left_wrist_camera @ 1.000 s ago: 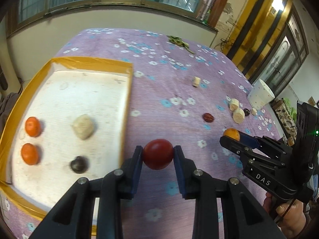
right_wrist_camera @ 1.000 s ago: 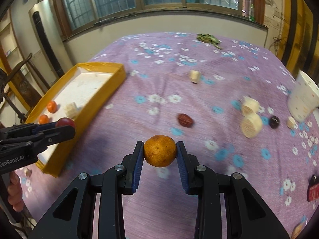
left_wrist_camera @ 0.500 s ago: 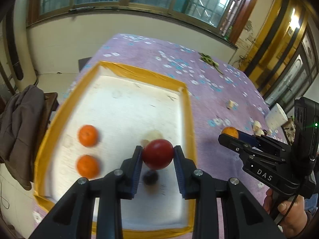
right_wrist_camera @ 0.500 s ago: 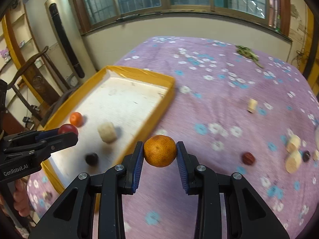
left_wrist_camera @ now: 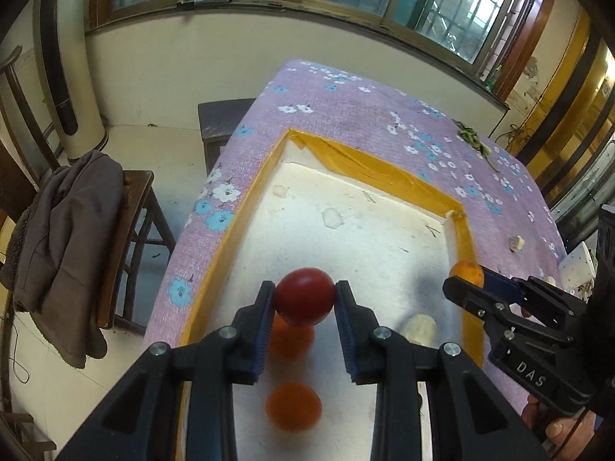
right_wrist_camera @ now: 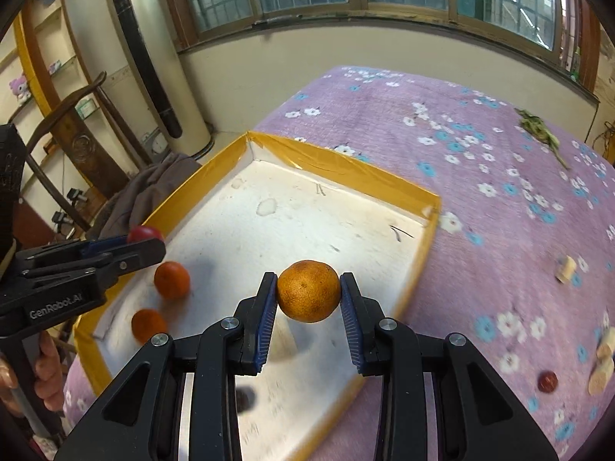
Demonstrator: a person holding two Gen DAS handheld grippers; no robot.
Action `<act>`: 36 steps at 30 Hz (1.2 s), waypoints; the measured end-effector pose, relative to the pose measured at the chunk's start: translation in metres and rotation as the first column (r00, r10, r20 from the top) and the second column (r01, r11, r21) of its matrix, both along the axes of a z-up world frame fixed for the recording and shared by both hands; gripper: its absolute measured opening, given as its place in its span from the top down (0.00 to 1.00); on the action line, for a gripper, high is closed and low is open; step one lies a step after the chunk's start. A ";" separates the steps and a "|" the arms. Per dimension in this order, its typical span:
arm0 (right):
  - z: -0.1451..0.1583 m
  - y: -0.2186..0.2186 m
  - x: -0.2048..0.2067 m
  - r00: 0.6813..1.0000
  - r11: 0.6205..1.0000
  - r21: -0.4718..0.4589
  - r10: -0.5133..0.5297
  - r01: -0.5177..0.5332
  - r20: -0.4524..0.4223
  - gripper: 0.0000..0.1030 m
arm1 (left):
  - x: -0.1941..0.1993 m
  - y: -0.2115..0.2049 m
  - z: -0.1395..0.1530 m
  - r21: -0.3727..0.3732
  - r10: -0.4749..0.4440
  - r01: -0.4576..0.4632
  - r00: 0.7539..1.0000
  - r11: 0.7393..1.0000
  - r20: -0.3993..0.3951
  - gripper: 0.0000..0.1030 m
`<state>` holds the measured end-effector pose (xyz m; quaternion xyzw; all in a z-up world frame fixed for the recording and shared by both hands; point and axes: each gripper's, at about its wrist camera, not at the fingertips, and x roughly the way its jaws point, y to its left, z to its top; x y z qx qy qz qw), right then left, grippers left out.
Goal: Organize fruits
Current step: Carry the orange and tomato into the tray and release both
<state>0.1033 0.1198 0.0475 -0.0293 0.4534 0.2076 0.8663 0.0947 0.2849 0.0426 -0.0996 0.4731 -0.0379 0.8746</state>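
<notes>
My left gripper [left_wrist_camera: 303, 297] is shut on a dark red round fruit [left_wrist_camera: 303, 295] and hangs above the white floor of the yellow-rimmed tray [left_wrist_camera: 369, 165]. Two small oranges [left_wrist_camera: 294, 405] lie in the tray beneath it, one partly hidden by the red fruit, and a pale chunk [left_wrist_camera: 421, 328] lies to their right. My right gripper [right_wrist_camera: 308, 294] is shut on a rough orange [right_wrist_camera: 308, 291] over the tray [right_wrist_camera: 346, 171], nearer its right rim. From the right wrist view the left gripper [right_wrist_camera: 148, 240] shows at the left with the red fruit [right_wrist_camera: 144, 233], beside the two oranges [right_wrist_camera: 172, 279]. A dark fruit [right_wrist_camera: 244, 399] lies below the fingers.
On the purple flowered cloth [right_wrist_camera: 499, 211] right of the tray lie pale chunks [right_wrist_camera: 601, 374], a small dark red fruit [right_wrist_camera: 547, 381] and a pale piece [right_wrist_camera: 566, 270]. Green leaves [right_wrist_camera: 538, 130] lie at the far side. A chair with a grey garment [left_wrist_camera: 65, 246] stands left of the table.
Both grippers have swept left across the cloth with their fruits and now hang over the tray. The loose fruits on the cloth have slid to the right of both views.
</notes>
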 end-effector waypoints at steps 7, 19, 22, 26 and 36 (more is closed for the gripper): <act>-0.022 0.010 0.020 0.999 0.999 -0.036 -0.011 0.009 -0.053 0.69 | 0.025 -0.005 -0.019 0.013 -0.031 0.032 0.998 0.999 -0.051 0.67; -0.036 0.016 0.027 0.997 0.997 -0.083 -0.005 -0.002 -0.075 0.69 | 0.048 -0.010 -0.035 0.054 -0.058 0.063 0.994 0.997 -0.093 0.67; -0.039 0.016 0.029 0.997 0.995 -0.095 -0.007 0.000 -0.078 0.69 | 0.048 -0.011 -0.035 0.063 -0.061 0.066 0.994 0.996 -0.086 0.67; -0.041 0.012 0.030 0.996 0.995 -0.103 -0.019 0.010 -0.082 0.66 | 0.047 -0.011 -0.034 0.066 -0.066 0.072 0.994 0.995 -0.086 0.67; -0.027 -0.001 0.016 0.997 0.995 -0.091 -0.043 0.036 -0.071 0.64 | 0.035 -0.012 -0.028 0.092 -0.063 0.069 0.996 0.993 -0.065 0.60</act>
